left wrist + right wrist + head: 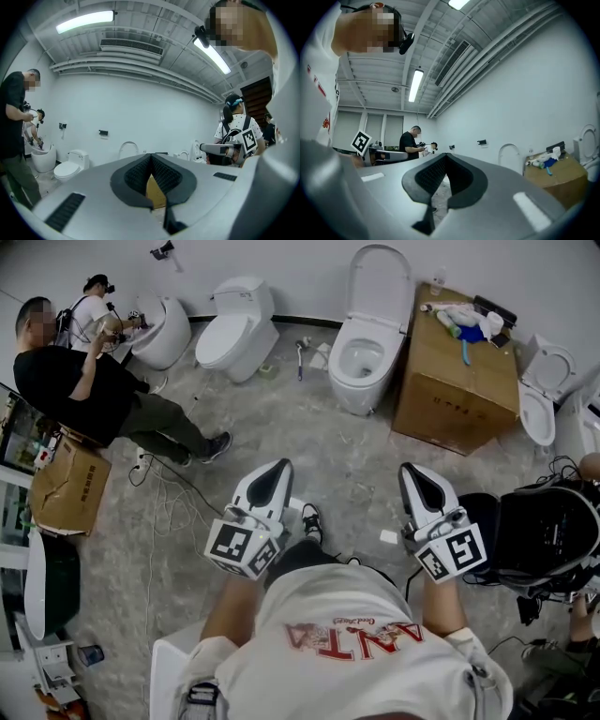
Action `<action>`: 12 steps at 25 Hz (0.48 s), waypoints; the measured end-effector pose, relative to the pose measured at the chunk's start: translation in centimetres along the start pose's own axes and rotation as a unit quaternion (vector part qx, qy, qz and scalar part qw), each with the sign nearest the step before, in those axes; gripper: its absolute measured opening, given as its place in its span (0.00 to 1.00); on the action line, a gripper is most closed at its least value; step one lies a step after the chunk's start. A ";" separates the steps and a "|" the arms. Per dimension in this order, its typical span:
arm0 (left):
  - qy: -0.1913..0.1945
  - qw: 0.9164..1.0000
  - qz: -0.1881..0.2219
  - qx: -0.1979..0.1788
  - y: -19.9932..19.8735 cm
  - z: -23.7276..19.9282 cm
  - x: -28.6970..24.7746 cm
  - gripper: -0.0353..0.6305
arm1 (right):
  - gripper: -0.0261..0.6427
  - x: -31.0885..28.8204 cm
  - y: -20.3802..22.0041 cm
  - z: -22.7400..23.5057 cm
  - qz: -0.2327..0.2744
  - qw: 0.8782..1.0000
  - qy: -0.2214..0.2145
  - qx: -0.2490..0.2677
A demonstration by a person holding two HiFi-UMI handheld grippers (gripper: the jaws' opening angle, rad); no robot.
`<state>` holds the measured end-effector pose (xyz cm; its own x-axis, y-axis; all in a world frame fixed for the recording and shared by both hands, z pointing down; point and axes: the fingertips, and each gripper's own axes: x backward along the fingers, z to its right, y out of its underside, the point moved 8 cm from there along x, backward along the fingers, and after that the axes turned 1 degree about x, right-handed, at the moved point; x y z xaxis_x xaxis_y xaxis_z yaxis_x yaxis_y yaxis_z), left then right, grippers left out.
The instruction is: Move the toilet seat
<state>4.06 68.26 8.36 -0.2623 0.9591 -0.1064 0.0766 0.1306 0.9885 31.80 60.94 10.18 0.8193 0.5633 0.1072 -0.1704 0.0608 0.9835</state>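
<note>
We hold the left gripper (275, 472) and the right gripper (413, 474) closed, empty, well apart from the toilet seat (380, 282).

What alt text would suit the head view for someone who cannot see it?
Seen from above, a person in a white shirt holds the left gripper and the right gripper, both shut and empty, toward an open toilet beside a cardboard box at the far wall. Further left stand a closed toilet and a person in black.
</note>
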 end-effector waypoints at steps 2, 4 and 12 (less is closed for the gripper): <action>0.004 1.000 0.001 0.005 0.4 -1.2 -1.4 0.07 | 0.04 -1.3 0.4 0.9 -0.008 1.000 0.005 -0.001; 0.009 1.000 0.004 0.010 0.7 -2.6 -3.4 0.07 | 0.04 -2.9 0.8 2.2 -0.014 1.000 0.011 -0.001; 0.046 0.998 0.009 0.028 -1.2 -10.5 -12.5 0.07 | 0.04 -12.0 0.1 6.6 -0.038 0.998 0.044 0.022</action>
<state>-2.81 53.51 9.62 -0.3478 0.9344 -0.0767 0.1353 0.1309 0.9821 25.55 48.79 9.92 0.7775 0.6285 0.0205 -0.0835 0.0709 0.9940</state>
